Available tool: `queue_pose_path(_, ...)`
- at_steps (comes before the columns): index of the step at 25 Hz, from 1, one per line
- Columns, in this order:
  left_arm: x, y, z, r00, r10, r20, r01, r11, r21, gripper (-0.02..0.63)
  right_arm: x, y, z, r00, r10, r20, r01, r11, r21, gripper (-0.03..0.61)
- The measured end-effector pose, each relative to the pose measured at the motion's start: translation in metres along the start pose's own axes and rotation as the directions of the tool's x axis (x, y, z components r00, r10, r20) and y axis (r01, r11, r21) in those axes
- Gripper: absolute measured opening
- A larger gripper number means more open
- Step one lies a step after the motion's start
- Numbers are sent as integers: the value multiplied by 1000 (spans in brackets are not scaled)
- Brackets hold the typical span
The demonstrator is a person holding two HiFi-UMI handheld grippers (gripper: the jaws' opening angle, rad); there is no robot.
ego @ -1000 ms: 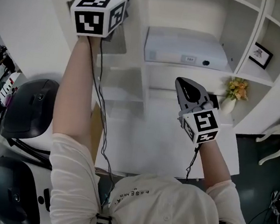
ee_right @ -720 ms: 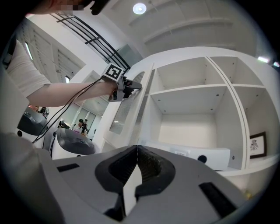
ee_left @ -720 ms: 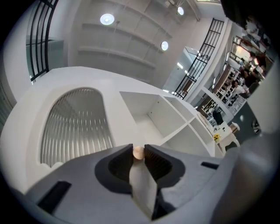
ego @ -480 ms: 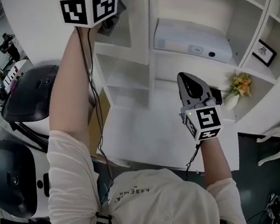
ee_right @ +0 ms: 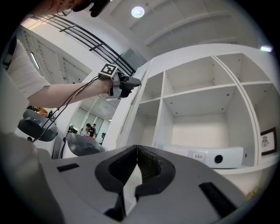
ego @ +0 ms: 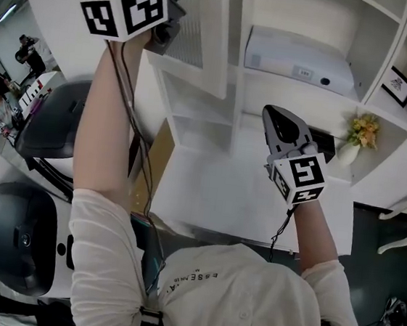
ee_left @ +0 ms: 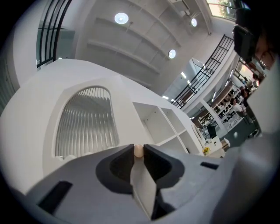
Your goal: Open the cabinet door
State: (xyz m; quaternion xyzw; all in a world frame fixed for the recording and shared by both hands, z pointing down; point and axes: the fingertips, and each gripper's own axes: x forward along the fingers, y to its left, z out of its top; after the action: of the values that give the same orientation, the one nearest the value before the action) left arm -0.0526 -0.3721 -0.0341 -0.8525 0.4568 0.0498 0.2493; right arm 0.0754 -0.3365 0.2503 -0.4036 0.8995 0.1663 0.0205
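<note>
We face the cabinet [ego: 392, 41], its door [ego: 218, 43] swung partly out at the cabinet's left side. Our left gripper [ee_left: 138, 146] is closing its jaws on the door's knob [ee_left: 138, 152]. Our right gripper [ee_right: 136, 148], jaws together and empty, hovers before the cabinet's middle.

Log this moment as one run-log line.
left gripper: jaws closing, door knob between them | cabinet door: partly open | right gripper: shut, empty
</note>
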Motion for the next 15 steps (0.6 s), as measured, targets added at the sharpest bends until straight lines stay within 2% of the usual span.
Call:
queue_pose_path(10,-35,0,12,996,-72,43,76,993,-87,74,24,12,-4,997,74,18,-75,997,25,15)
queue_pose_path(15,-84,14,22,993,-89,77,98,987,-130,74,39,47,5,991,127,45,-128,992,20,15)
